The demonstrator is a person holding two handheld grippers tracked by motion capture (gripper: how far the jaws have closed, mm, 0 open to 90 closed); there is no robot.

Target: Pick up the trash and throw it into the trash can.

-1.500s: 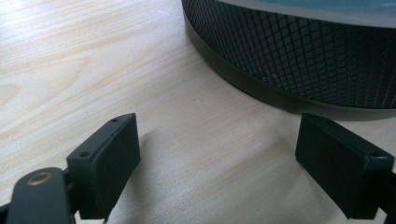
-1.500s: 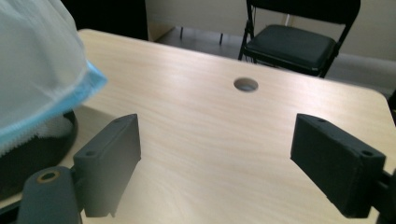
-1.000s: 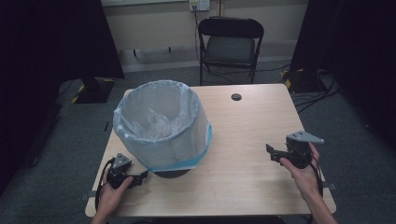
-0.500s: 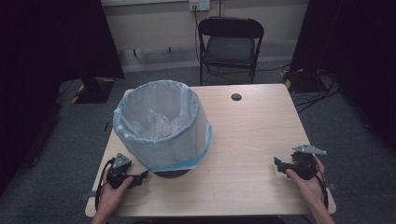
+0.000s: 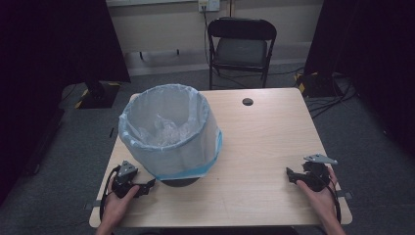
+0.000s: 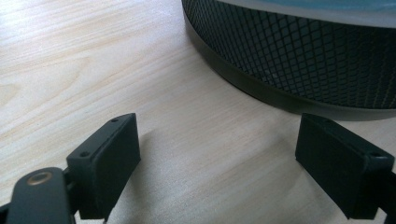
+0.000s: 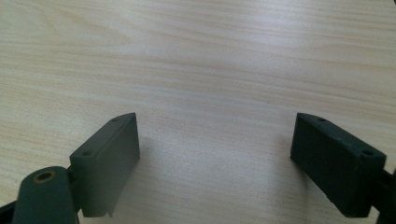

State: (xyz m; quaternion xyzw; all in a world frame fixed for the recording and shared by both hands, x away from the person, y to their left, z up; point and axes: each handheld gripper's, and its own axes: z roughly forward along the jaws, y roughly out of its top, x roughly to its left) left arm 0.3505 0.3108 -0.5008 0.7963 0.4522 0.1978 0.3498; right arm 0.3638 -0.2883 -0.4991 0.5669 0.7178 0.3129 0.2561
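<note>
A round bin (image 5: 169, 134) with a pale plastic liner stands on the left half of the wooden table (image 5: 264, 132); crumpled clear plastic lies inside it. My left gripper (image 5: 147, 185) rests low at the front left, just beside the bin's dark base, and it is open. In the left gripper view the black mesh wall of the bin (image 6: 299, 51) rises right ahead of the left gripper (image 6: 217, 163), with nothing between the jaws. My right gripper (image 5: 289, 174) sits low near the front right corner, open. Bare wood lies beneath the right gripper (image 7: 215, 163).
A small black round disc (image 5: 247, 102) lies near the table's far edge. A folding chair (image 5: 241, 46) stands behind the table. Cables and dark curtains flank the floor on both sides.
My right gripper has come down and drawn back toward the front right corner of the table. The left gripper and the bin have stayed put.
</note>
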